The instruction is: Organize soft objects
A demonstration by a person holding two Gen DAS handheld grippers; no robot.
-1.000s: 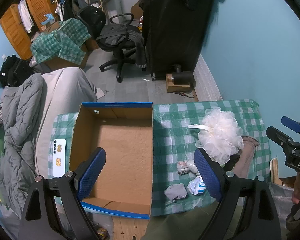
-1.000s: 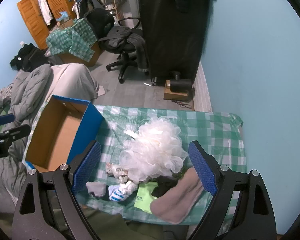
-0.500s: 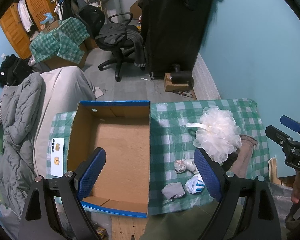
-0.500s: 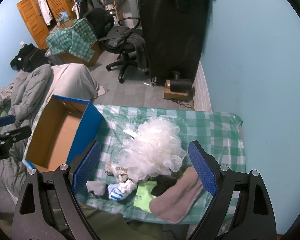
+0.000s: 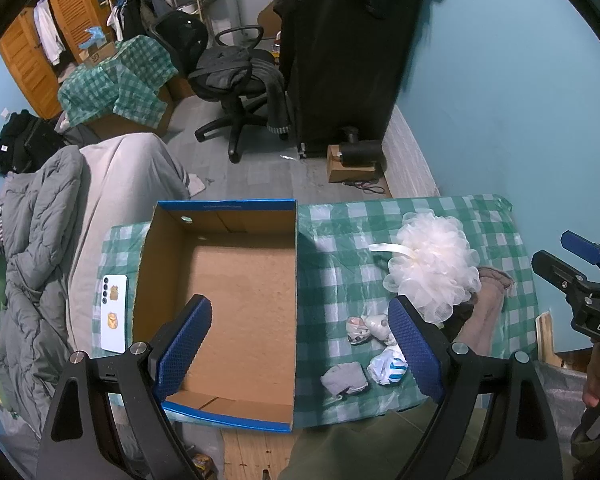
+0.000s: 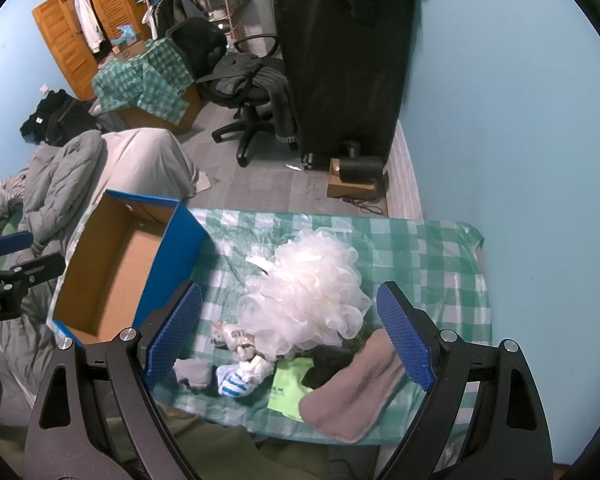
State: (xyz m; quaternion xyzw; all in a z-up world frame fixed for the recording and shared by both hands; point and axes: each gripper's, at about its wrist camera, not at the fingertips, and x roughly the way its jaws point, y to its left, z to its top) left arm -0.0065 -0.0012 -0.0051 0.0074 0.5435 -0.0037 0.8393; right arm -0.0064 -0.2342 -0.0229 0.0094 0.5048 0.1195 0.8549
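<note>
An empty blue cardboard box point(image 5: 224, 280) point(image 6: 112, 268) lies open on the left of a green-checked tablecloth point(image 5: 332, 248) point(image 6: 420, 256). To its right rests a white mesh bath pouf point(image 5: 432, 268) point(image 6: 312, 300). Near the front edge lie a grey sock ball point(image 5: 344, 377) point(image 6: 193, 374), a blue-striped white sock ball point(image 5: 386, 367) point(image 6: 238, 380), a patterned sock ball point(image 5: 364, 326) point(image 6: 232, 338), a brown-grey cloth point(image 6: 352, 392) point(image 5: 488, 300) and a lime green piece point(image 6: 290, 388). My left gripper point(image 5: 300, 340) hovers open over the box's right wall. My right gripper point(image 6: 288, 332) hovers open above the pouf and socks.
A white phone point(image 5: 114, 312) lies left of the box. A bed with grey bedding point(image 5: 40, 240) is further left. Behind the table the floor holds an office chair point(image 5: 236, 92), a tall black wardrobe point(image 5: 348, 48) and a small box with a black device point(image 5: 352, 160).
The left wrist view has shifted slightly, so the box and table sit a bit lower and left. Both grippers stay open and nothing on the table has moved.
</note>
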